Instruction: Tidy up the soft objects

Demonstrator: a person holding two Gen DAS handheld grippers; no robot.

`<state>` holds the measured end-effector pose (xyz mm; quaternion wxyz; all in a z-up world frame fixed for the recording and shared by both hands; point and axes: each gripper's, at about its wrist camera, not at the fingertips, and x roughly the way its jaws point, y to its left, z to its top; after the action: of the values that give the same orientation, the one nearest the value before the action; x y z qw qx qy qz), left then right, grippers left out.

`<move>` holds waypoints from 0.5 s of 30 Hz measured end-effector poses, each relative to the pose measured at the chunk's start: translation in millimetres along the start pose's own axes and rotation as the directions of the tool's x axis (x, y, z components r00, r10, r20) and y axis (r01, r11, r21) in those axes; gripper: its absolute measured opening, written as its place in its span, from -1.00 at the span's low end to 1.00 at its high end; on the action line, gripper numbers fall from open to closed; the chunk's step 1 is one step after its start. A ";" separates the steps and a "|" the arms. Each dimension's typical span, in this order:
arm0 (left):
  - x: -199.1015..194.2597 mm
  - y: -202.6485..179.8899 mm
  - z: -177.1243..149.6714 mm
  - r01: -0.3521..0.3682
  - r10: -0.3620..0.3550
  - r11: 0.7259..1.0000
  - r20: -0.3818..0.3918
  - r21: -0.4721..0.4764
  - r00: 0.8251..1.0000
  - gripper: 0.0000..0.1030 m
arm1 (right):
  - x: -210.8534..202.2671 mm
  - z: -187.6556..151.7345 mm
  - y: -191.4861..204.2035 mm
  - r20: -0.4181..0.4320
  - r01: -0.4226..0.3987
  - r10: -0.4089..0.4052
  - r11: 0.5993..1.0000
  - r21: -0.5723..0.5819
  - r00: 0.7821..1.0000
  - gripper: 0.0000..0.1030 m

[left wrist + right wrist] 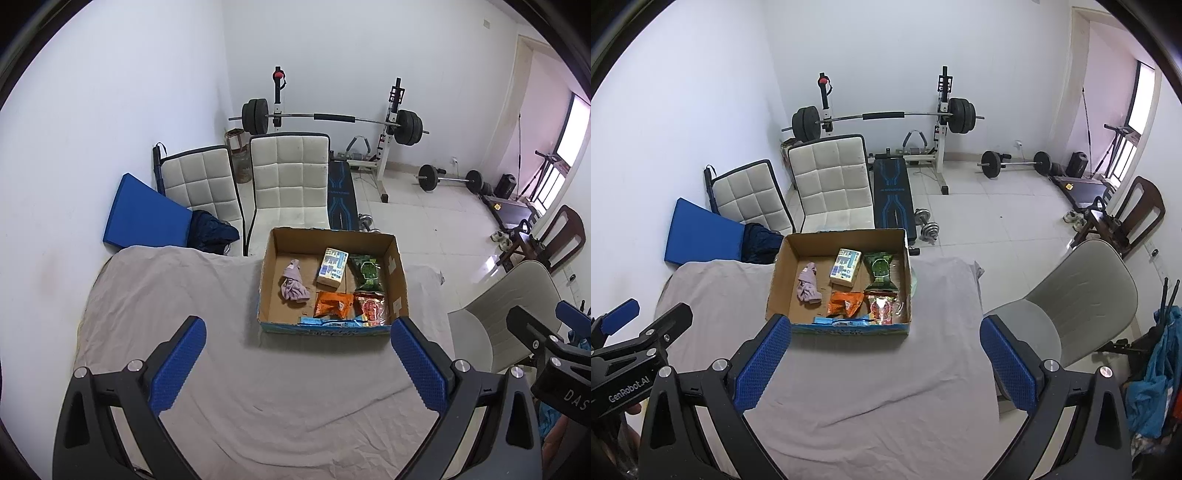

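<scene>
An open cardboard box [398, 269] [777, 273] stands at the far side of the cloth-covered table [177, 295] [849, 387]. Inside lie a crumpled lilac cloth [293, 286] [808, 286], a tissue pack [332, 266] [845, 266], a green packet [366, 273] [881, 271], an orange packet [334, 304] [846, 302], a red packet [371, 308] [884, 308] and a light blue packet [325, 322] [842, 321] at the near wall. My left gripper [297, 363] and right gripper [884, 360] are both open and empty, above the table in front of the box.
Two white padded chairs [288, 181] [831, 181] and a blue mat [144, 214] [701, 236] stand behind the table. A grey chair [1071, 295] [506, 306] is at the table's right. A barbell rack [886, 118], weights and a bench fill the floor beyond.
</scene>
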<state>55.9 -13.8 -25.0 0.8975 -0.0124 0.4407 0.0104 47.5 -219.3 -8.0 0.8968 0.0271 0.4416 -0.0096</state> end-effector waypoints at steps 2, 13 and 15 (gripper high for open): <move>-0.6 0.1 0.1 -0.001 0.001 1.000 0.004 -0.004 1.000 0.99 | -0.7 0.6 0.7 0.002 0.001 -0.001 1.000 -0.002 1.000 1.00; -4.8 1.6 -0.5 0.001 -0.001 1.000 0.008 -0.006 1.000 0.99 | -0.7 0.9 1.2 0.003 -0.001 0.001 1.000 -0.007 1.000 1.00; -6.8 1.2 -0.4 0.001 -0.001 1.000 0.011 -0.004 1.000 0.99 | -0.7 0.9 1.9 0.003 0.000 0.000 1.000 -0.008 1.000 1.00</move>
<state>51.4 -12.7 -19.9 0.9000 -0.0145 0.4356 0.0107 47.8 -217.5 -6.8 0.8975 0.0235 0.4404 -0.0080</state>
